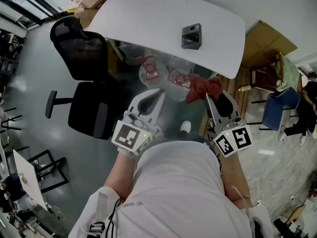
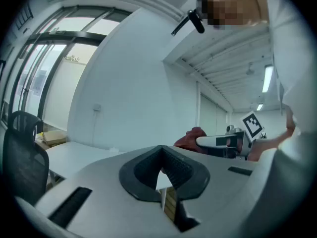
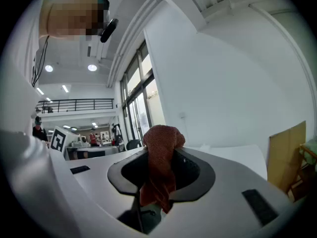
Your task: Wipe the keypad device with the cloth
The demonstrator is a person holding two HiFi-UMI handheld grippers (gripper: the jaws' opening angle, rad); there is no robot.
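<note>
In the head view, the keypad device [image 1: 191, 36] sits on the white table [image 1: 148, 19], well ahead of both grippers and apart from them. The right gripper [image 1: 208, 96] holds the red cloth [image 1: 203, 87] and lies almost straight below the device, so I judge it the nearer one, with a forward reach to make. The left gripper [image 1: 159, 94] sits off to the left. The device's longer side seems to run away from me.

In the left gripper view, the jaws are pressed together on nothing, and the device is not in sight.

In the right gripper view, the fingers pinch the cloth [image 3: 161, 148], which bunches above them and hangs below. The device is not in sight here either.
</note>
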